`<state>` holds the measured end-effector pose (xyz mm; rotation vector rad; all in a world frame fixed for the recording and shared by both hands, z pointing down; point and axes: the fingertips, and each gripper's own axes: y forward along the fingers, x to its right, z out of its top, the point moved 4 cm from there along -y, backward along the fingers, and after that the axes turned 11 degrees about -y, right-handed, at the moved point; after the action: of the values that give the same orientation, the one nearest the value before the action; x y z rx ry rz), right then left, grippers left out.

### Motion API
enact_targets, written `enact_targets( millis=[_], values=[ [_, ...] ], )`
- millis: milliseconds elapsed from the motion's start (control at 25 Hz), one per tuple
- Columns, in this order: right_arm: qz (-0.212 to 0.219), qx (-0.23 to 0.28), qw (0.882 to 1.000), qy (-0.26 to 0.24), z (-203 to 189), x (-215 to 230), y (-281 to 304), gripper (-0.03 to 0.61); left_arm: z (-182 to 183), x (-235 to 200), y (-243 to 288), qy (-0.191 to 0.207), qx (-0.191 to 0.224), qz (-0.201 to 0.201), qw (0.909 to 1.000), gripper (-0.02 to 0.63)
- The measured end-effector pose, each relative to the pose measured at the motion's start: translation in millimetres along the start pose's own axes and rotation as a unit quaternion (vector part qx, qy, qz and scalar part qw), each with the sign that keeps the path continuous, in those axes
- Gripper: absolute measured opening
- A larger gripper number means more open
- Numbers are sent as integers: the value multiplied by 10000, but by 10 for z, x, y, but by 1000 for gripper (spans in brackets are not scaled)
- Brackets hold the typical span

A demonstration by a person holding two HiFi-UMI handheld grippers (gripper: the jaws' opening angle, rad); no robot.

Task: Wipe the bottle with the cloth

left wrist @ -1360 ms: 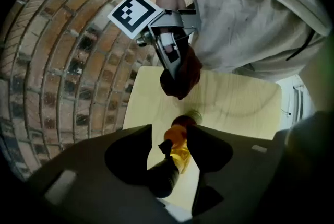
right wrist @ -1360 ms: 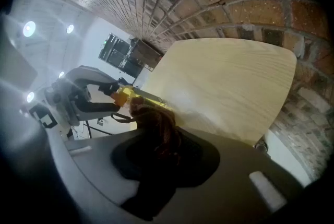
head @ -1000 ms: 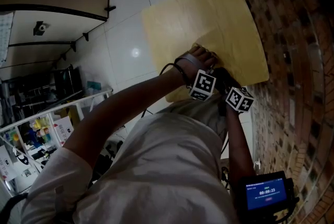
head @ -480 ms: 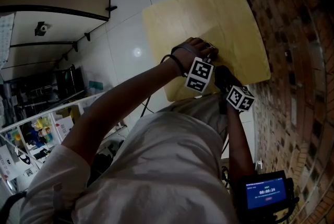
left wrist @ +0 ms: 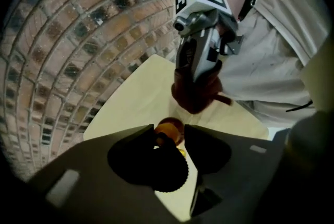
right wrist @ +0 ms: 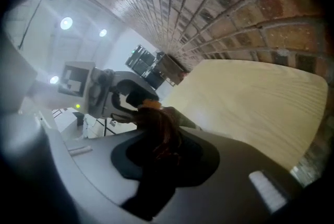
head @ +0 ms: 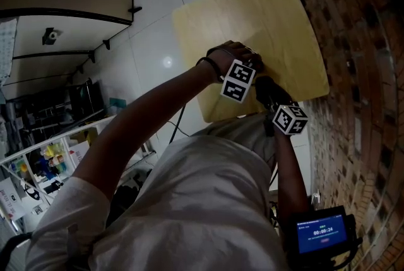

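Note:
In the left gripper view my left gripper (left wrist: 169, 128) points down at the table, and a small amber bottle (left wrist: 170, 133) with a black ribbed cap (left wrist: 168, 173) sits between its jaws. The jaws have just been opening; a thin gap shows beside the bottle. My right gripper (left wrist: 197, 88) hangs just beyond, shut on a dark red-brown cloth (left wrist: 194, 97). The right gripper view shows the cloth (right wrist: 159, 131) bunched between the jaws. From the head, only the left marker cube (head: 238, 81) and right marker cube (head: 290, 119) show; bottle and cloth are hidden.
The light wooden table (head: 252, 17) stands against a brick wall (head: 360, 42), with glossy tiled floor (head: 151, 42) on its other side. Crowded shelves (head: 44, 156) stand at the left. A small screen device (head: 322, 235) is at the lower right.
In the head view the left hand and its marker cube have shifted up and a little left over the table. The right cube has barely moved.

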<state>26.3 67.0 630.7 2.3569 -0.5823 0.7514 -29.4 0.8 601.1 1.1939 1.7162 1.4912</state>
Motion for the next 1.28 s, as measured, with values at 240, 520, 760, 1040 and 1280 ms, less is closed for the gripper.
enact_targets(
  millis=[240, 520, 760, 1040, 1280],
  values=[
    [52, -105, 9987, -499, 116, -134, 352, 78, -22, -106, 21, -820, 358, -4, 9960, 163],
    [-559, -816, 9951, -24, -161, 161, 510, 78, 43, -163, -28, -1545, 375, -41, 9873, 158],
    [-942, -1500, 9838, 265, -395, 422, 683, 78, 67, -235, -66, -2390, 416, 150, 9700, 157],
    [-1112, -1441, 9765, 1151, -345, 681, 591, 78, 72, -375, -66, -3757, 432, 389, 9249, 158],
    [-600, -702, 9957, -87, -140, 441, 283, 78, 39, -437, -61, -4708, 430, 648, 8788, 158]
  ],
)
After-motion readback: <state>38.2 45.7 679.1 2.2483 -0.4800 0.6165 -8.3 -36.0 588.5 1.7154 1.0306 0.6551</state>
